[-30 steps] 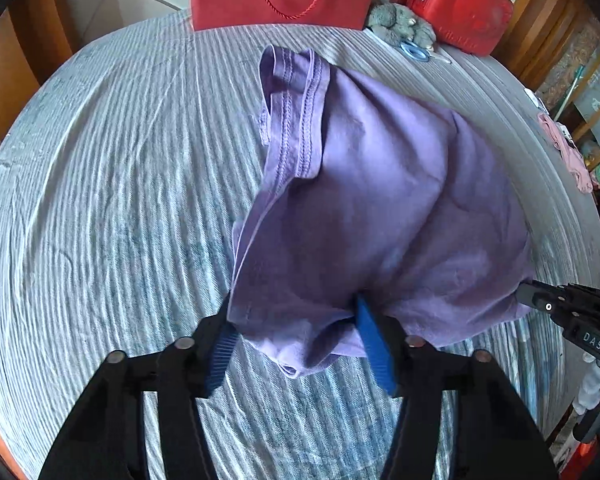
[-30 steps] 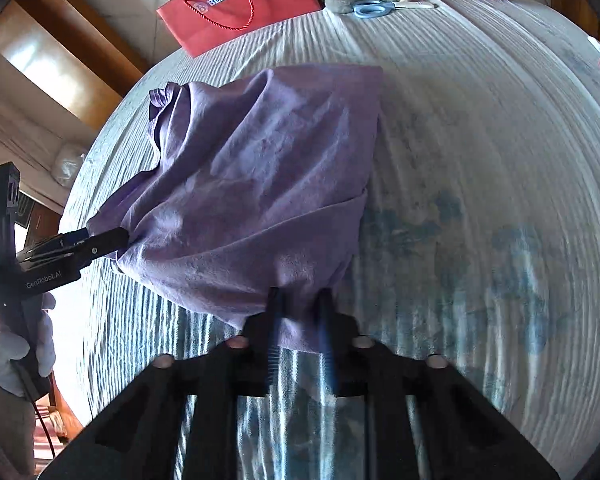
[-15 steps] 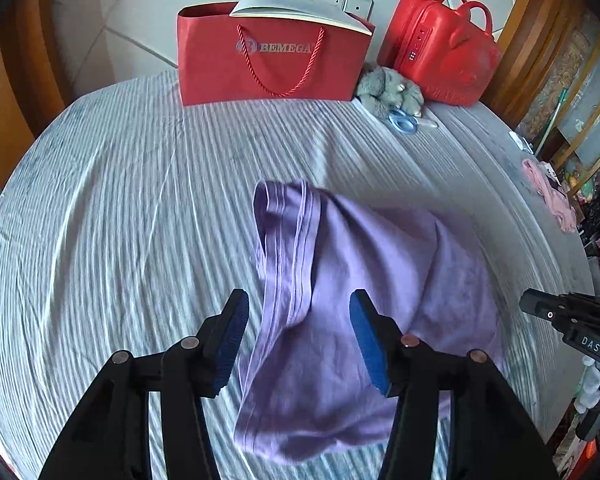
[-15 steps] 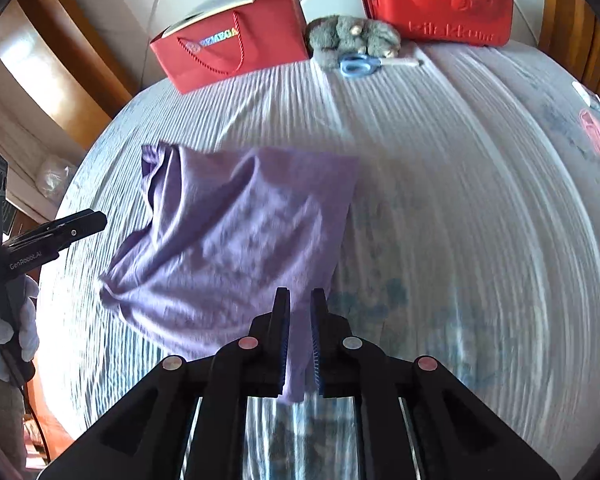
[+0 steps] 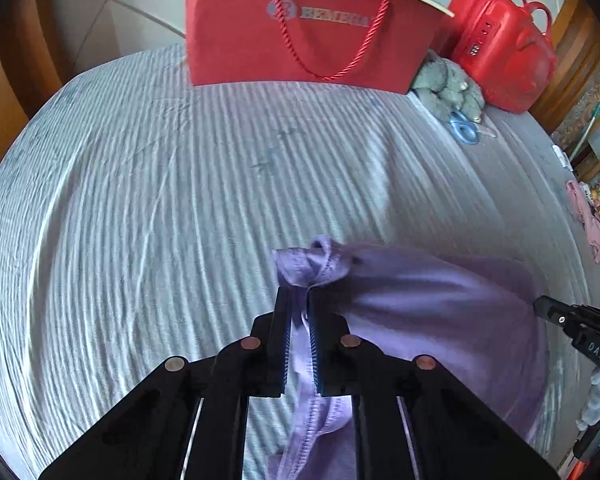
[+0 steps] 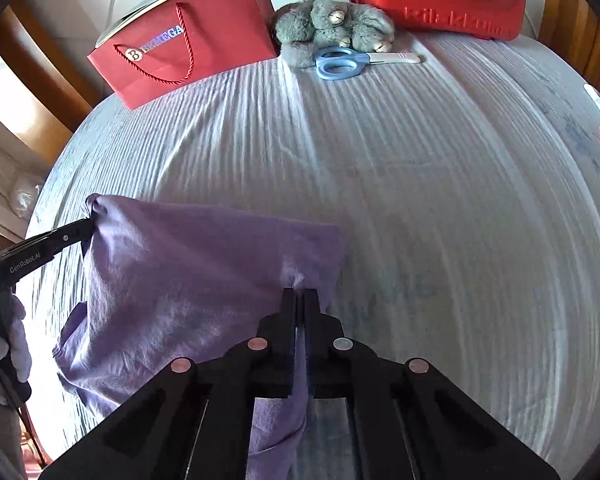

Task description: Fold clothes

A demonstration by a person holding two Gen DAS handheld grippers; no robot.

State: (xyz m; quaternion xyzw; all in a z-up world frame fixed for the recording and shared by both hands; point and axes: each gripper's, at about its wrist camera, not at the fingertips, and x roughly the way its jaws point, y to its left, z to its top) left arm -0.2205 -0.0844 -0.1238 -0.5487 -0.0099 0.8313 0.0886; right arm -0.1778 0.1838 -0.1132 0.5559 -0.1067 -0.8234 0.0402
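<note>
A purple garment (image 5: 428,312) hangs between my two grippers above the grey striped bedspread (image 5: 140,200). My left gripper (image 5: 299,300) is shut on its stitched hem corner, which bunches past the fingertips. My right gripper (image 6: 300,294) is shut on the opposite corner of the garment (image 6: 188,288). The cloth is stretched between them and droops below. The left gripper also shows at the left of the right wrist view (image 6: 80,232), and the right gripper's tip shows at the right of the left wrist view (image 5: 540,304).
At the far edge of the bed stand a red paper bag (image 5: 300,32), a grey plush toy (image 6: 332,24), blue-handled scissors (image 6: 340,62) and a red case (image 5: 500,48). A pink cloth (image 5: 592,224) lies off the right side. Wooden furniture surrounds the bed.
My left gripper was open half a second ago and has now shut on the hem corner. Both grippers have lifted and pulled the garment back towards me, stretched between them.
</note>
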